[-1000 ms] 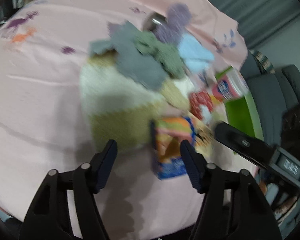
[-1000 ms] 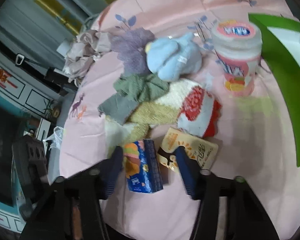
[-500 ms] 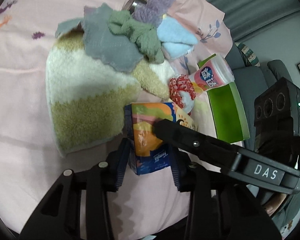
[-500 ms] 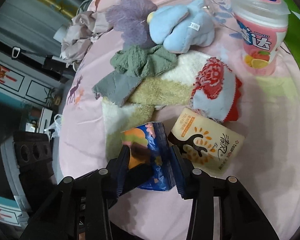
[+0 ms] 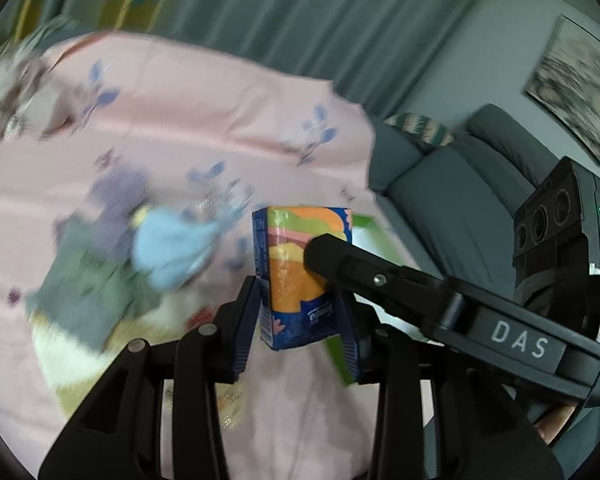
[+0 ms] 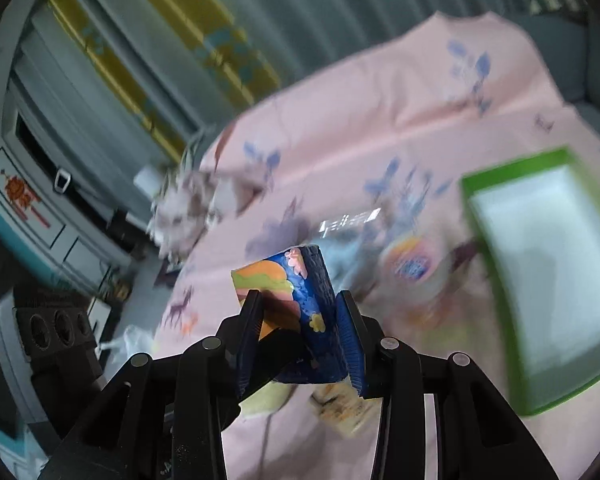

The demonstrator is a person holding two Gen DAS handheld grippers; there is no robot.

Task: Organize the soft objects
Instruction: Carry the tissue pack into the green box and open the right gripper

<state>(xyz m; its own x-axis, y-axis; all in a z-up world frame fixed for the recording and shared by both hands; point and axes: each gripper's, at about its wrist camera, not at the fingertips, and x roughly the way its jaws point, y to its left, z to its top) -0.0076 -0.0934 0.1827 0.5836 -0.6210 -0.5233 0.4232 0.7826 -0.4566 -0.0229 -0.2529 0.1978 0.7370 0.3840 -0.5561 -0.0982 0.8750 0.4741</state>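
left wrist view: the left gripper (image 5: 300, 320) and the right gripper (image 6: 300, 334) both clamp the blue-and-orange soft tissue pack (image 5: 300, 280), held above the pink printed bedsheet (image 5: 180, 120) near the green tray (image 6: 540, 280).

A home living room is showing here: a grey sofa (image 5: 432, 184) is sitting beyond the right edge of a table under a pink printed cloth (image 5: 204, 120), curtains (image 5: 260, 12) are hanging behind, and a framed picture (image 5: 576, 88) is hanging on the wall.
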